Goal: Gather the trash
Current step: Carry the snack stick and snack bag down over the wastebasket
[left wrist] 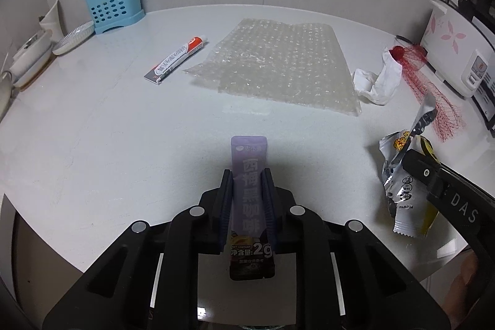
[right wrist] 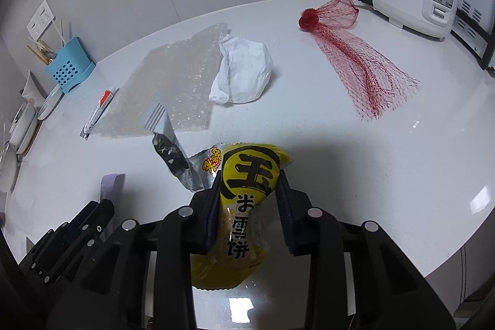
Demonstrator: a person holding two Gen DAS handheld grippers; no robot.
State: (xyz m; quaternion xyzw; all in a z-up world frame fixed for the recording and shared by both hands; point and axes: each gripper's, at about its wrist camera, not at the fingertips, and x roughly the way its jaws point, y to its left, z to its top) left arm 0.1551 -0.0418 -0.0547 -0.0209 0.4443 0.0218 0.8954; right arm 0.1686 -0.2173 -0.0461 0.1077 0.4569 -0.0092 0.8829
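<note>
Lengthwise between clenched left hand-held gripper (left wrist: 247,175) pads, purple sachet (left wrist: 249,175); right (right wrist: 249,178) clamping yellow wrapper (right wrist: 244,190).

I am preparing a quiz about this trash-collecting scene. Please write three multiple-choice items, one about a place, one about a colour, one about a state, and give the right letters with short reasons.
1. Where does the white crumpled tissue lie?
A. inside the blue utensil holder
B. on the counter, between the bubble wrap and the red mesh net
C. on top of the rice cooker

2. What colour is the sachet in the left gripper?
A. purple
B. green
C. orange

3. What is the state of the right gripper?
A. open and empty
B. shut on the yellow snack wrapper
C. shut on the tube

Answers:
1 B: the tissue touches the edge of the bubble wrap, with the red mesh net to its other side.
2 A: the sachet between the fingers is pale purple.
3 B: the fingers pinch the yellow snack wrapper from both sides.
</note>
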